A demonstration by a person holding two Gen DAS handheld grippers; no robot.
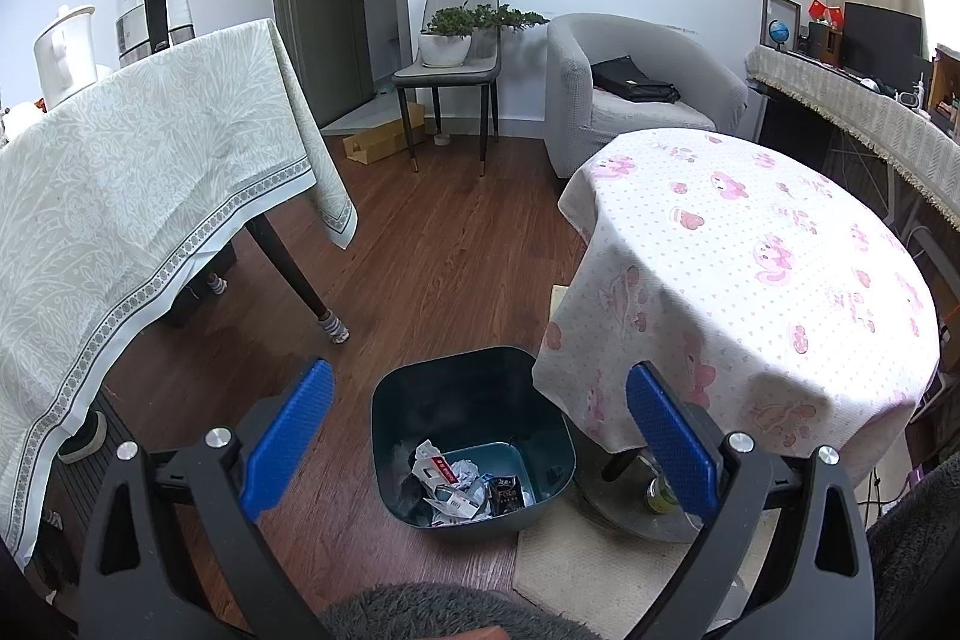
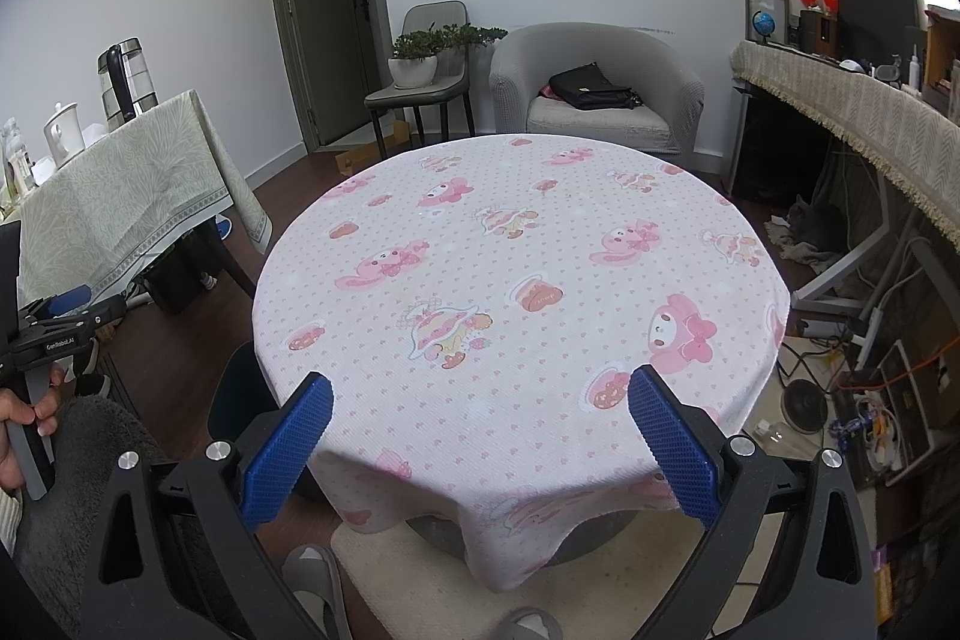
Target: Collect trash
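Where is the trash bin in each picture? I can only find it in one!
Left wrist view: the trash bin sits low in the middle, on the floor beside the round table, between the open left gripper fingers.
Right wrist view: mostly hidden; a dark edge shows.
Shared landmark: the pink cartoon tablecloth.

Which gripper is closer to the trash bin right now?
Left. The left gripper hangs open right above the trash bin. The right gripper is open over the round table, off to the bin's side.
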